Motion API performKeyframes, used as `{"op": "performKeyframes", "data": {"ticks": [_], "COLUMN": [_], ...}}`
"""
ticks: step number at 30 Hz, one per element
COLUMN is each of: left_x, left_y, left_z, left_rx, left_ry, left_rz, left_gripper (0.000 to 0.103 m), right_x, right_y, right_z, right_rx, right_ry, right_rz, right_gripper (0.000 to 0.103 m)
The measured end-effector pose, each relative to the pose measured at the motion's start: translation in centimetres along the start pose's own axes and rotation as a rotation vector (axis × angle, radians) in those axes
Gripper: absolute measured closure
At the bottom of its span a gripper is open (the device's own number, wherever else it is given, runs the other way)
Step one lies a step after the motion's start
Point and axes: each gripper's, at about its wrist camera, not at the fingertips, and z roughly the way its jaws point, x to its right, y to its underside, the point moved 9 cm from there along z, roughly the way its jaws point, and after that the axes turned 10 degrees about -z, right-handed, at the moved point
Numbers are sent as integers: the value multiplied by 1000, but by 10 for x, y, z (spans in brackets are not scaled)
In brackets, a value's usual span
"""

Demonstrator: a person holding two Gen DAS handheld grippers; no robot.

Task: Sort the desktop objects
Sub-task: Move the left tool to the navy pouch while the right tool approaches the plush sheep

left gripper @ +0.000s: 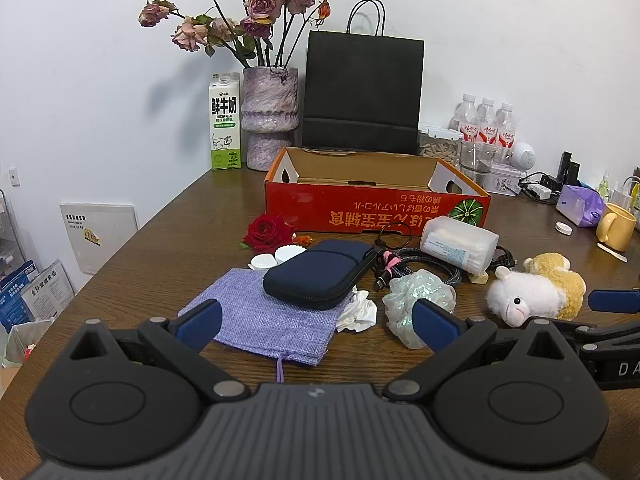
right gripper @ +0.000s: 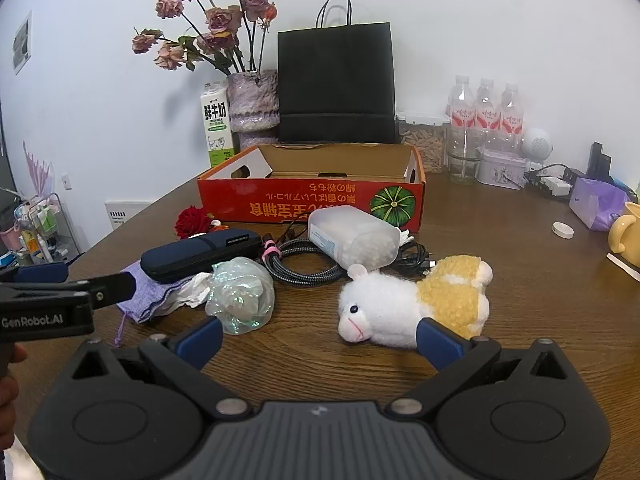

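Brown wooden worktop [left gripper: 160, 248], cluttered across the middle and back.

Black paper bag [left gripper: 362, 92] stands upright against the wall, behind the red cardboard box [left gripper: 376, 210]. Box sits open-topped; no contents visible from either view.

Vase of dried roses [left gripper: 270, 116] is left of the bag, with a milk carton [left gripper: 225, 120] just left of the vase. Three water bottles [right gripper: 486, 110] stand at the back right.

Purple cloth pouch [left gripper: 260, 320] lies flat near the front. Navy zip case [left gripper: 320, 272] rests partly on its far corner. Toy sheep [right gripper: 412, 304], white and yellow, lies on its side to the right. Clear plastic tub [right gripper: 356, 236] lies tipped over just in front of the box, resting on coiled cables [right gripper: 304, 260].

Shiny crumpled wrap [right gripper: 240, 294] sits between case and sheep, with a crumpled tissue [left gripper: 358, 310] touching its left side. Red rose head [left gripper: 268, 232] lies by the box's left front corner. Yellow mug [left gripper: 616, 226] at far right.

Left gripper [left gripper: 318, 322]: jaws spread wide, holding nothing, hovering over the pouch's near edge. Right gripper [right gripper: 320, 338]: jaws spread wide, holding nothing; right fingertip [right gripper: 438, 340] overlaps the sheep's body in view; whether they touch I cannot tell.
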Motion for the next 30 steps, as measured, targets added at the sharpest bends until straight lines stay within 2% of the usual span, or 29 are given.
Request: {"op": "performKeyframes", "data": {"ticks": [30], "left_x": [-3], "left_y": [3], "left_z": [2], "left_rx": [-4], "left_ry": [0], "left_rz": [0], "left_gripper": [0], "right_x": [-1], "right_y": [0], "right_z": [1], "right_rx": [-1], "right_ry": [3], "right_rz": [-2], "right_gripper": [0]}}
